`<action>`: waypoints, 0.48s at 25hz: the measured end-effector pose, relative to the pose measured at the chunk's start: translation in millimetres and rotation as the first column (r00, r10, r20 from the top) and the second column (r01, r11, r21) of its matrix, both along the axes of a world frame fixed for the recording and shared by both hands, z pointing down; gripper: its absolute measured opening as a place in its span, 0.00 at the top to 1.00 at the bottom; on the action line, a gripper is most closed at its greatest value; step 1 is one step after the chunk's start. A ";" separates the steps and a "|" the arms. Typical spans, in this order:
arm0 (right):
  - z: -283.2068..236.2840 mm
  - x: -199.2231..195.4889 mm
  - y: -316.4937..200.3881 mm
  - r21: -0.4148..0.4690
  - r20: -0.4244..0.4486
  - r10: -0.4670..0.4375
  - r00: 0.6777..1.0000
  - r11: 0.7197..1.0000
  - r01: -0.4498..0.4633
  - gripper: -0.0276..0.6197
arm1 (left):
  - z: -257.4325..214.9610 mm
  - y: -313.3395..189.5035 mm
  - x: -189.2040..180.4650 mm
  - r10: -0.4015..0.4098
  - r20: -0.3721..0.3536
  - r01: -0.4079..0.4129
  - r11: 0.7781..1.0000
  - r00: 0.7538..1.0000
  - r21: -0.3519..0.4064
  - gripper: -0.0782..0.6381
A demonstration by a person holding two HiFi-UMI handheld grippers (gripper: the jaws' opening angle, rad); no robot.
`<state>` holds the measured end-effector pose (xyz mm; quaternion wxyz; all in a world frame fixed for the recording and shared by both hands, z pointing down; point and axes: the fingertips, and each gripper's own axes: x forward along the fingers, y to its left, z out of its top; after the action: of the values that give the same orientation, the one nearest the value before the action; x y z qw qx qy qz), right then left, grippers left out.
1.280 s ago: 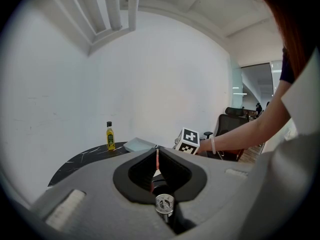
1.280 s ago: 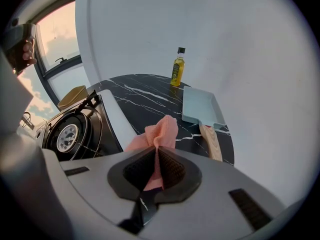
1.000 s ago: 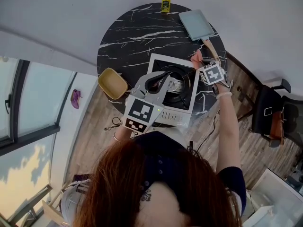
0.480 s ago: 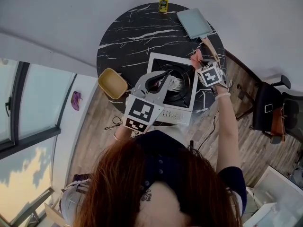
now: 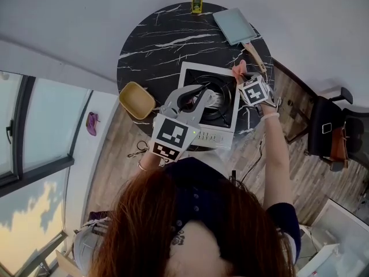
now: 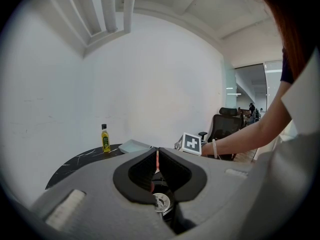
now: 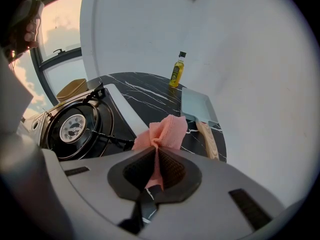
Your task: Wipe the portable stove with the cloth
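At a round black marble table [image 5: 155, 39] against a white wall, the right gripper [image 7: 156, 151] pinches a pink cloth [image 7: 167, 131] tight in its fingers. A tuft is left protruding, ready for the right edge of the white-framed portable gas stove [image 5: 191, 74]. The left gripper [image 6: 157, 154], fingers closed on nothing, hangs over the stove's near side, apparently keeping clear.

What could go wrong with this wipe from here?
1. The right gripper pinches only a narrow fold of the cloth; dragging may pull it out.
2. The raised grate of the stove lies beside the cloth and could snag it.
3. The pan handle lies close to the right gripper; a wide sweep might knock it.
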<state>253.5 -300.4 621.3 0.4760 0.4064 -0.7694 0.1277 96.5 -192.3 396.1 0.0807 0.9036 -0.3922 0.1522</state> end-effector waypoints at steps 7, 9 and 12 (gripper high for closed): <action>-2.9 -2.3 8.1 0.003 -0.015 -0.002 1.000 1.000 0.002 0.92 | -3.4 5.3 -1.4 0.013 -0.003 -0.013 1.000 1.000 0.006 0.86; -2.2 -1.7 11.9 -0.007 -0.017 0.009 1.000 1.000 -0.009 0.92 | -3.8 7.4 -2.2 0.015 -0.004 -0.015 1.000 1.000 0.008 0.86; -3.3 -1.8 15.2 -0.005 -0.026 0.013 1.000 1.000 -0.013 0.92 | -4.7 10.3 -3.0 0.018 -0.006 -0.018 1.000 1.000 0.009 0.86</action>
<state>251.7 -285.2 618.0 0.4863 0.4118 -0.7601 0.1273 93.5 -182.0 391.4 0.0766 0.9078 -0.3846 0.1486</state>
